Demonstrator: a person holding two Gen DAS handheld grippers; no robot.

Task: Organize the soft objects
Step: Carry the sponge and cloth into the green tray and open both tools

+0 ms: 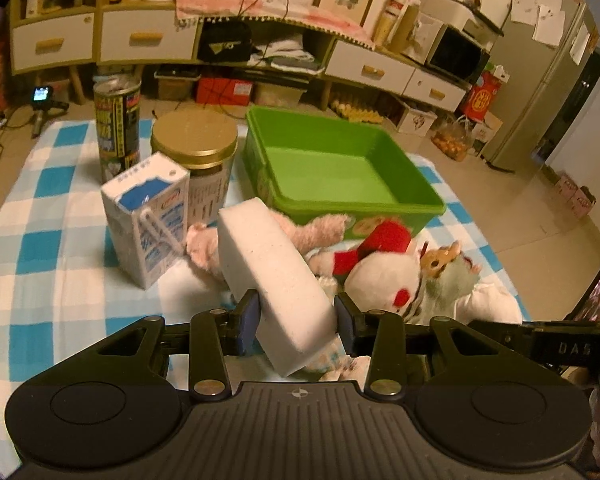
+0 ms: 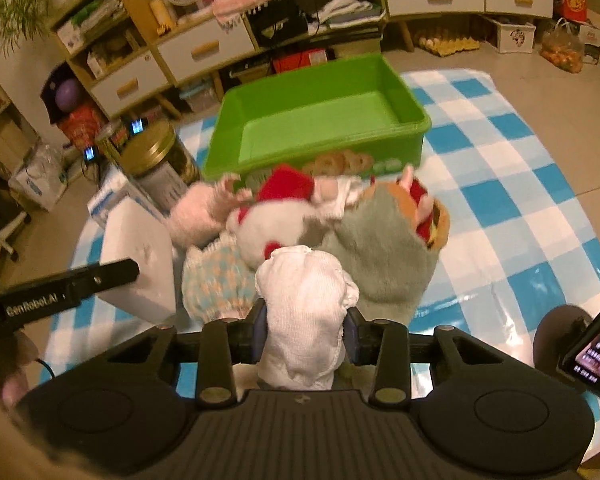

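Left gripper [image 1: 296, 312] clamped on white rectangular foam sponge block [image 1: 272, 276], held up in front of the empty green plastic bin [image 1: 340, 204]. Right gripper [image 2: 305, 332] clamped on white knit cloth bundle [image 2: 306, 312], w/ plush toy pile [image 2: 340, 220] betw. it & bin. Bin sits on blue-white checked cloth [image 2: 520, 184].

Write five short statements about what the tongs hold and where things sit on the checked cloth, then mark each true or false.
1. The left tongs grip a white sponge block. True.
2. The green bin already holds a plush toy. False: it is empty.
3. The right tongs are open and empty. False: they clamp a white cloth bundle.
4. The milk carton stands upright beside the gold-lidded can. True.
5. The plush toys lie behind the bin. False: they lie in front.
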